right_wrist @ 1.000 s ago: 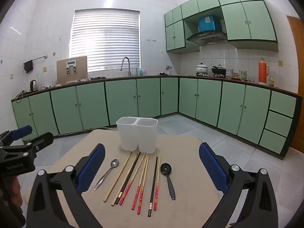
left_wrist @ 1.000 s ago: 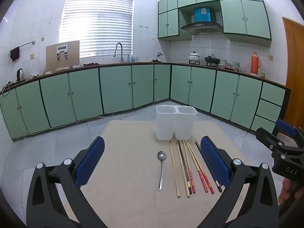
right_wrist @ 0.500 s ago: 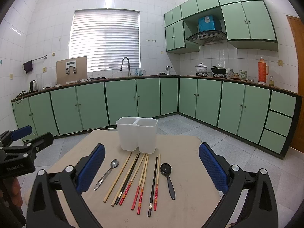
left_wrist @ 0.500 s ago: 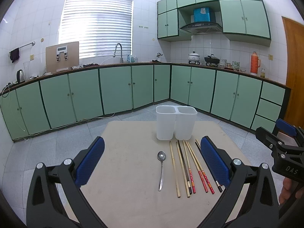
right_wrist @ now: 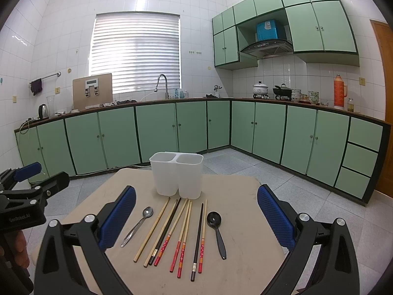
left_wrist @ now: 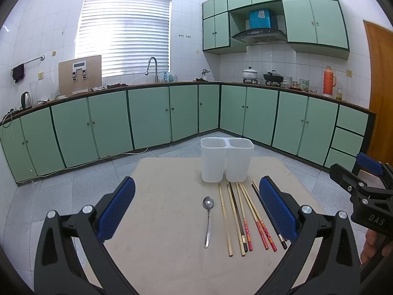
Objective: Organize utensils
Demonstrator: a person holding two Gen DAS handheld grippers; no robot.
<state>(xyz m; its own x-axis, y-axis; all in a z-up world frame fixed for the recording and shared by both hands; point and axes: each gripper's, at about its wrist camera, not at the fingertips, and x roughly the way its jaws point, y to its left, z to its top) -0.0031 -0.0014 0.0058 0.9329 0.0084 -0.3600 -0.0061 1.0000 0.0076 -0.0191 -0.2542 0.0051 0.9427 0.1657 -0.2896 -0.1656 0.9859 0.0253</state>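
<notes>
Cabinets (right_wrist: 159, 132) in pale green fill the middle of both views. Below them the beige bench (left_wrist: 162, 223) takes the lower centre. Left tongs (left_wrist: 196, 207) and right tongs (right_wrist: 196, 217) frame the bottom corners, each spread wide apart and holding nothing. A white two-compartment holder (right_wrist: 176, 174) stands upright at the bench's far edge. Just beneath it lies a row of chopsticks (right_wrist: 183, 231), with a metal spoon (right_wrist: 137, 226) to their left and a black spoon (right_wrist: 216, 231) to their right.
</notes>
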